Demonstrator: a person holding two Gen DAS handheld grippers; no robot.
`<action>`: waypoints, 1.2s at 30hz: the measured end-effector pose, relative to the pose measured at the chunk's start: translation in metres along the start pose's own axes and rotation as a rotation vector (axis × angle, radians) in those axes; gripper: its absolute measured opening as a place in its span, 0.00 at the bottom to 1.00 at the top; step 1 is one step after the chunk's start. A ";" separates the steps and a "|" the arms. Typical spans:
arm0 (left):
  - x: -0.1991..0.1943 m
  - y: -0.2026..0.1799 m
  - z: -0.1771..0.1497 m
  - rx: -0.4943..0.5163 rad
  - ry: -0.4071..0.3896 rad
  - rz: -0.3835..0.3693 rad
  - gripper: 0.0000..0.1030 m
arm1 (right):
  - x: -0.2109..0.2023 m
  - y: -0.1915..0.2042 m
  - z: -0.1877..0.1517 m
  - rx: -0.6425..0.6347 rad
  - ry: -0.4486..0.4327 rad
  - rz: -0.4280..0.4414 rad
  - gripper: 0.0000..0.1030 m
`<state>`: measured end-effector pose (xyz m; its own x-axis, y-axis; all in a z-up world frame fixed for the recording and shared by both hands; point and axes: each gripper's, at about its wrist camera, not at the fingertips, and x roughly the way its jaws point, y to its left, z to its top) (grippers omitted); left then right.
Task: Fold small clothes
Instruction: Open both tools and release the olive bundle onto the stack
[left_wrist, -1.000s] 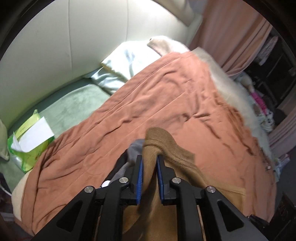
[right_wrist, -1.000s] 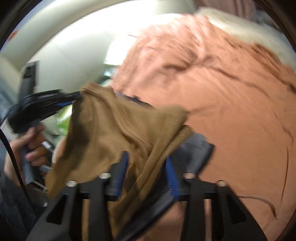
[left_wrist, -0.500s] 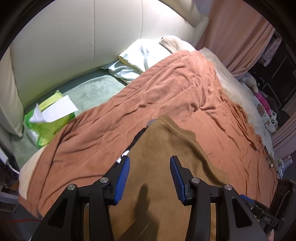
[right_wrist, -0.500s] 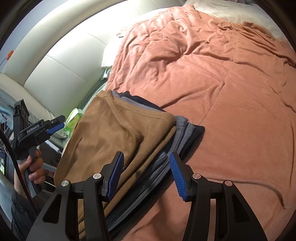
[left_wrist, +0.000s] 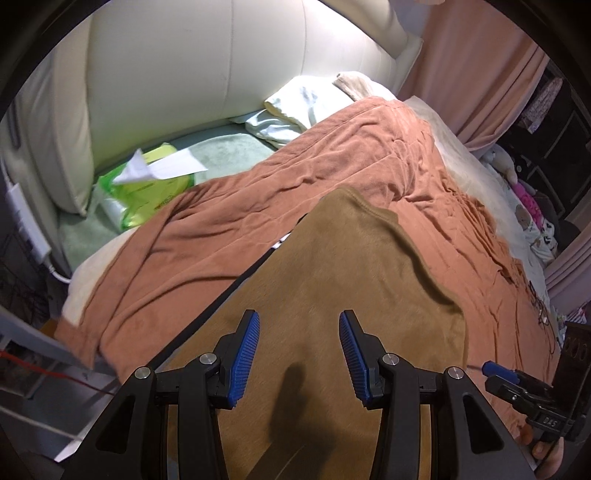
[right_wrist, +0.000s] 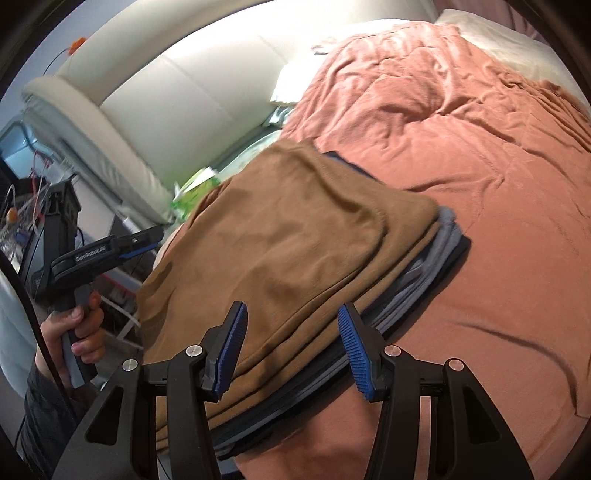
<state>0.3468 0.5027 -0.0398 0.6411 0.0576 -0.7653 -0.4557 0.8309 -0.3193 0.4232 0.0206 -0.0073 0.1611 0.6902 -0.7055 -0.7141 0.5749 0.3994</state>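
Soft brown garment (right_wrist: 295, 236), flat atop folded stack (right_wrist: 424, 284)

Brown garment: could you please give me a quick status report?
Left gripper and right gripper open, holding nothing. Brown garment lies folded atop the clothes stack. Nothing in the way.

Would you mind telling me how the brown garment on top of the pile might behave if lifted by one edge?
The brown garment is probably floppy: its surface ripples softly. Lying loose atop the folded stack, it would likely unfold and slide.
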 end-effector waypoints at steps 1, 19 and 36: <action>-0.003 0.004 -0.003 -0.003 -0.001 0.006 0.46 | -0.005 0.001 -0.003 -0.018 0.002 0.007 0.48; -0.027 0.077 -0.054 -0.175 -0.006 0.088 0.46 | 0.012 0.038 -0.033 -0.175 0.059 0.055 0.48; -0.013 0.084 -0.061 -0.206 -0.001 0.139 0.14 | 0.010 0.049 -0.038 -0.216 0.061 0.029 0.48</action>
<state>0.2621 0.5375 -0.0906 0.5639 0.1639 -0.8094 -0.6557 0.6848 -0.3181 0.3640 0.0392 -0.0168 0.1017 0.6734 -0.7323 -0.8481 0.4434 0.2899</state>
